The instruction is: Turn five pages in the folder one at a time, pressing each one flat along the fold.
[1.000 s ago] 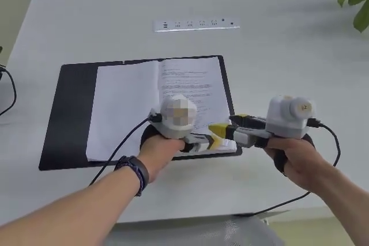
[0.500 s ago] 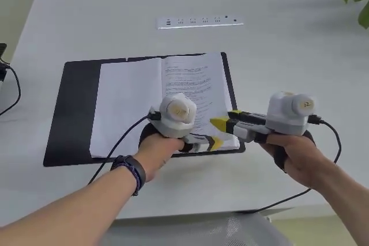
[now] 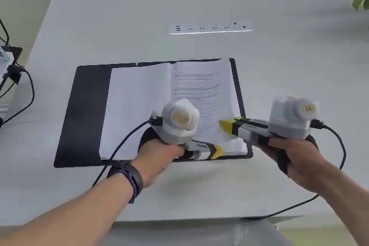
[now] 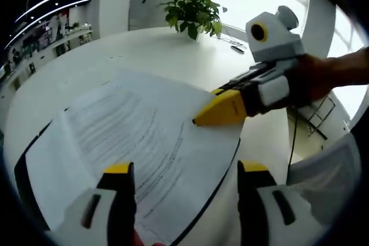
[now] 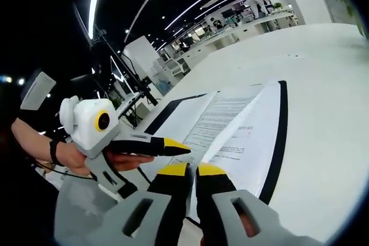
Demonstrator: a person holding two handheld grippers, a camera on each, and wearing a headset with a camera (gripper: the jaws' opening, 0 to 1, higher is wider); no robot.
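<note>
The black folder [image 3: 86, 113] lies open on the white table, with a blank sheet [image 3: 135, 108] on the left and a printed page [image 3: 202, 93] on the right. My left gripper [image 3: 214, 151] is open at the folder's near right corner, its jaws [image 4: 185, 171] spread over the printed page [image 4: 132, 131]. My right gripper [image 3: 226, 125] comes in from the right, shut, with its yellow tip [image 4: 222, 108] over the printed page's right edge. Whether paper sits between the shut jaws [image 5: 192, 171] I cannot tell. The left gripper [image 5: 167, 145] appears beside the printed page [image 5: 222, 119].
A white power strip [image 3: 210, 27] lies on the table beyond the folder. Cables [image 3: 17, 79] hang at the left edge. A potted plant [image 4: 193, 12] stands at the far right. Cords trail from both grippers toward me.
The head camera has shifted, sliding the folder right in the picture. Both grippers stay at the folder's near right corner, with the right tip a touch farther up the page.
</note>
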